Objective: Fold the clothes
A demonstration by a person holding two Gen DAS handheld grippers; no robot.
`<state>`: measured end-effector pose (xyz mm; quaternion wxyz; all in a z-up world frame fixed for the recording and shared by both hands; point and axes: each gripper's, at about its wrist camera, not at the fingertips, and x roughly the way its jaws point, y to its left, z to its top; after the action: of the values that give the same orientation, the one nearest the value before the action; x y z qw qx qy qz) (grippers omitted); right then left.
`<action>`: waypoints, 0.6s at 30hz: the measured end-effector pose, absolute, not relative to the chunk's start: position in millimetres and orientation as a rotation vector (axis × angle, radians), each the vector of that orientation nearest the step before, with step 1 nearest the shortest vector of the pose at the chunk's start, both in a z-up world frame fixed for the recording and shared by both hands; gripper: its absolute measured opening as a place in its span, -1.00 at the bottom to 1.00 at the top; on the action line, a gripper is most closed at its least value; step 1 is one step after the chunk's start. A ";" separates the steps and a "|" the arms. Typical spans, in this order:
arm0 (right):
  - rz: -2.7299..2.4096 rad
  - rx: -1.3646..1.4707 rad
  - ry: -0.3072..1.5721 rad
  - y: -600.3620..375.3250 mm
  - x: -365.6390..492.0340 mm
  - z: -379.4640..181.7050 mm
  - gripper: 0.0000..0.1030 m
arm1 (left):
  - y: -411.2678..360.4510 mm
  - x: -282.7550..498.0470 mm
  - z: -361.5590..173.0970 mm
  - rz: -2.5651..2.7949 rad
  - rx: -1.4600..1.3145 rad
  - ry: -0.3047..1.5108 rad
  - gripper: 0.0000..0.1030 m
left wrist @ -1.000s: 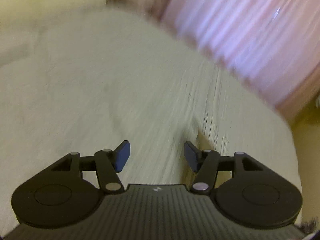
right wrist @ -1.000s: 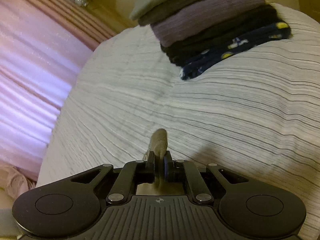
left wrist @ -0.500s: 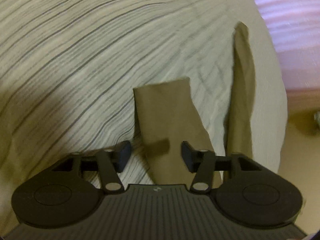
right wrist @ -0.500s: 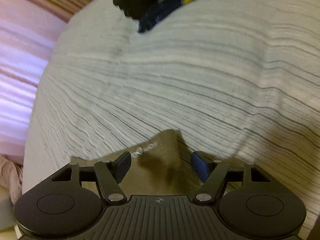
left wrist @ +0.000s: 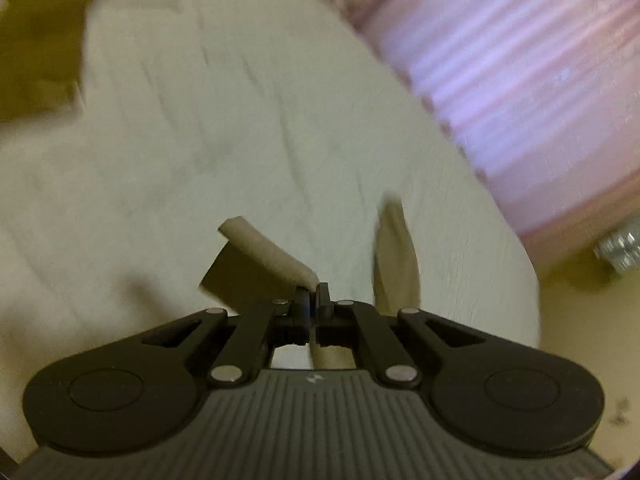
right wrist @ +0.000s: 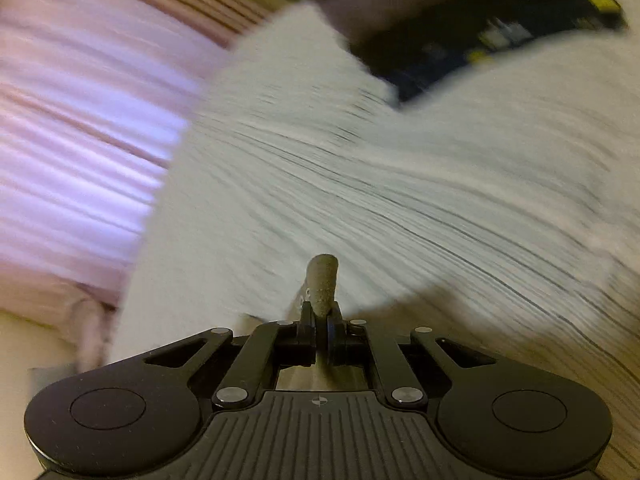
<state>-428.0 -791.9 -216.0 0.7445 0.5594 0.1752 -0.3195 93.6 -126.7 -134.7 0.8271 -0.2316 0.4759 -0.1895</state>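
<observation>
Both grippers clamp a tan garment above a striped bed: the left gripper has its jaws closed on one corner, the right gripper pinches another. The lift-and-carry stage of a fold appears underway; next, both corners likely need laying down evenly, aligned.

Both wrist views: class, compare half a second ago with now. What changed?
The left gripper and right gripper, open then, have each shut their jaws on the tan fabric garment and lifted it. The striped white bedspread stays put.
</observation>
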 end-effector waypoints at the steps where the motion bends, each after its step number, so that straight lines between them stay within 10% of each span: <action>1: -0.674 1.212 0.372 -790.8 -423.7 -209.2 -0.93 | -122.5 103.2 -123.8 -0.380 -0.474 0.985 -0.99; 18: -0.769 1.319 0.532 -748.6 -459.4 -251.1 -0.92 | -61.2 57.9 -283.3 -0.020 -0.447 1.309 -0.84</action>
<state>-459.4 -748.6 -251.1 0.6907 0.5899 0.2379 -0.3439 57.9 -61.2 -283.3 0.7702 -0.2061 0.6036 -0.0094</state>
